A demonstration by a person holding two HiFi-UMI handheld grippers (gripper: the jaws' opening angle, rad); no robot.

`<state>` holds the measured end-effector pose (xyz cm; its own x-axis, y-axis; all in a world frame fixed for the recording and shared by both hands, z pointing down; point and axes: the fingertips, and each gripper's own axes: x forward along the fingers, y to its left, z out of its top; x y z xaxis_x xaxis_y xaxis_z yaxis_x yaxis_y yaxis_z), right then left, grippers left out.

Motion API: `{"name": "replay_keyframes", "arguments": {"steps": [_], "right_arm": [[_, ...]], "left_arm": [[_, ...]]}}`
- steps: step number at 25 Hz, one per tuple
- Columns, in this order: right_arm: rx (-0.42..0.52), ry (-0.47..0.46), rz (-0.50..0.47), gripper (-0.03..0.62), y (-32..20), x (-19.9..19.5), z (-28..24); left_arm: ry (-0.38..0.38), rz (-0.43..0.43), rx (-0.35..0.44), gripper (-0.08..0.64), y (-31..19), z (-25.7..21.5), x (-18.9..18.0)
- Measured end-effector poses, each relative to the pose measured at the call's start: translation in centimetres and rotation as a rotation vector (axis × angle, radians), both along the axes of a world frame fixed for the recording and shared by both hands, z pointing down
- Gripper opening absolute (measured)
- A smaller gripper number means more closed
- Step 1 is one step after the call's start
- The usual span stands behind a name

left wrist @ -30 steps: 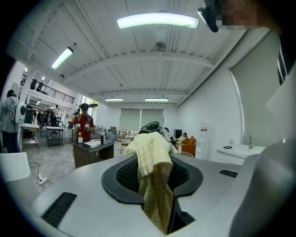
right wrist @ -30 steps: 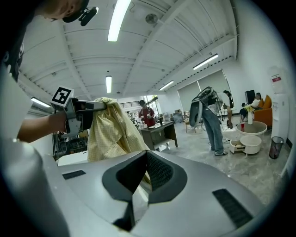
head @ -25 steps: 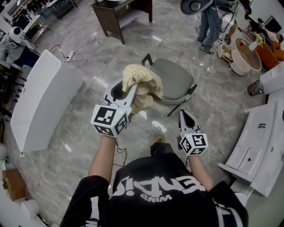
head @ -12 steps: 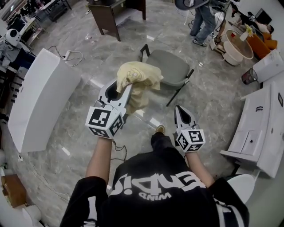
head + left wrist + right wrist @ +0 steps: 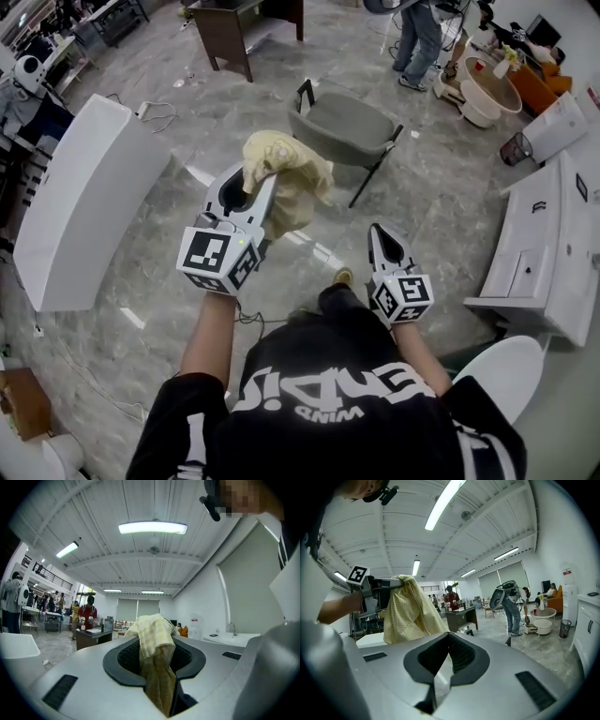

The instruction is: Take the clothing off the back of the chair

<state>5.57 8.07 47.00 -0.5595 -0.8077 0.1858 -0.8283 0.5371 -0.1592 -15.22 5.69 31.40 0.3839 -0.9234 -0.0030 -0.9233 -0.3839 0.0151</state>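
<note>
A pale yellow checked garment (image 5: 292, 176) hangs bunched from my left gripper (image 5: 251, 180), which is shut on it and holds it up in the air, apart from the chair. In the left gripper view the cloth (image 5: 153, 641) fills the gap between the jaws and drapes over them. The grey chair (image 5: 342, 127) with black legs stands on the floor beyond, its back bare. My right gripper (image 5: 384, 234) is lower right, shut with nothing in it. In the right gripper view (image 5: 447, 637) the garment (image 5: 410, 611) hangs at the left.
A white panel (image 5: 80, 202) lies at the left and a white cabinet (image 5: 544, 253) at the right. A dark table (image 5: 239, 23) and a standing person (image 5: 417, 37) are beyond the chair. Basins (image 5: 483, 94) sit at the upper right, a cable (image 5: 155, 117) on the floor.
Both grippers and the garment have drawn back from the chair. The chair now lies farther up the view, with a wider gap between it and the cloth.
</note>
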Motion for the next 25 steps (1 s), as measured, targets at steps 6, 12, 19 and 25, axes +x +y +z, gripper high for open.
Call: {"name": "replay_keyframes", "arguments": {"steps": [6,12,19,25], "right_arm": [[0.01,0.009,-0.02,0.014,2.6,0.6,-1.2],[0.037,0.008,-0.049,0.014,3.4,1.5,-2.2],[0.047,0.017,-0.077,0.014,3.2,2.4,-1.8],[0.039,0.003,-0.077,0.014,3.2,3.5,-1.1]], "left_arm": [[0.008,-0.022,-0.022,0.132,3.5,-0.2,0.2],[0.021,-0.068,-0.069,0.132,6.0,1.2,0.5],[0.04,-0.116,-0.126,0.132,7.0,6.7,1.2],[0.052,-0.116,-0.187,0.132,7.5,13.8,3.1]]}}
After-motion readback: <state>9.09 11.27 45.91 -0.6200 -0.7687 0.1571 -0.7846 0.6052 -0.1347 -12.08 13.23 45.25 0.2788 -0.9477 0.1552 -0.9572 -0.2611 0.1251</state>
